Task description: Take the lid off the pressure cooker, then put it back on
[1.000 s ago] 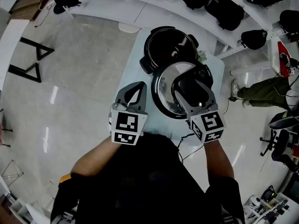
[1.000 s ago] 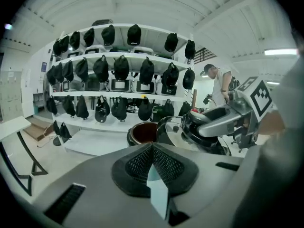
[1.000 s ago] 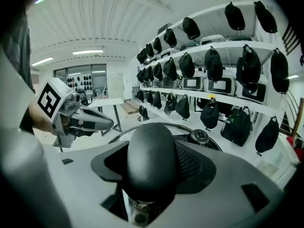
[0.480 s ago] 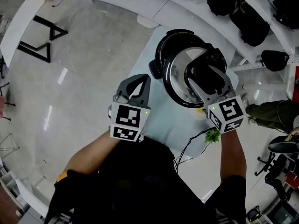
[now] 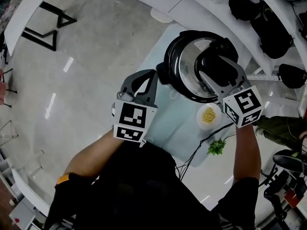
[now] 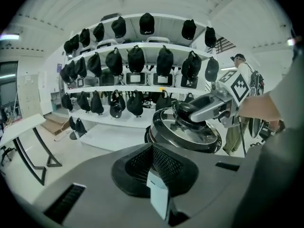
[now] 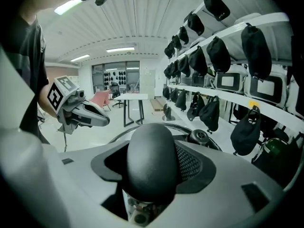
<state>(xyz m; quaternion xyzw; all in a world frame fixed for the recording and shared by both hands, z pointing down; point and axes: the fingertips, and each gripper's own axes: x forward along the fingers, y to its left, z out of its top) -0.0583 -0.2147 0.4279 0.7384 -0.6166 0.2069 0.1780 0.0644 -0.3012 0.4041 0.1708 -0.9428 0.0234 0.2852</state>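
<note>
Steel lid is now over the pressure cooker, nearly centred on the pot mouth. A second ago it was held off to the near side, with the black inside of the pot open to view. In half-second steps it has been carried back across the rim.

- Judged: removal is done and the replacing step is near its end. Lowering and a locking twist are probably left.
- From the left gripper view the lid looks slightly tilted at the rim. Whether it is seated cannot be told.
- Right gripper: jaws are clamped on the lid's black handle, which fills the gap between them.
- Left gripper: jaws are pressed together with nothing between them. It is held just beside the cooker's left side and is not seen to touch it. Little change in its pose is noted.

Count, on the table:
- Pressure cooker: one.
- Lid: one.
- Small white bowl with yellow contents: one, near the cooker's front right and newly in view.
- Green sprig: one, at the table's near edge.
- Grippers: two, one loaded and one idle.
</note>
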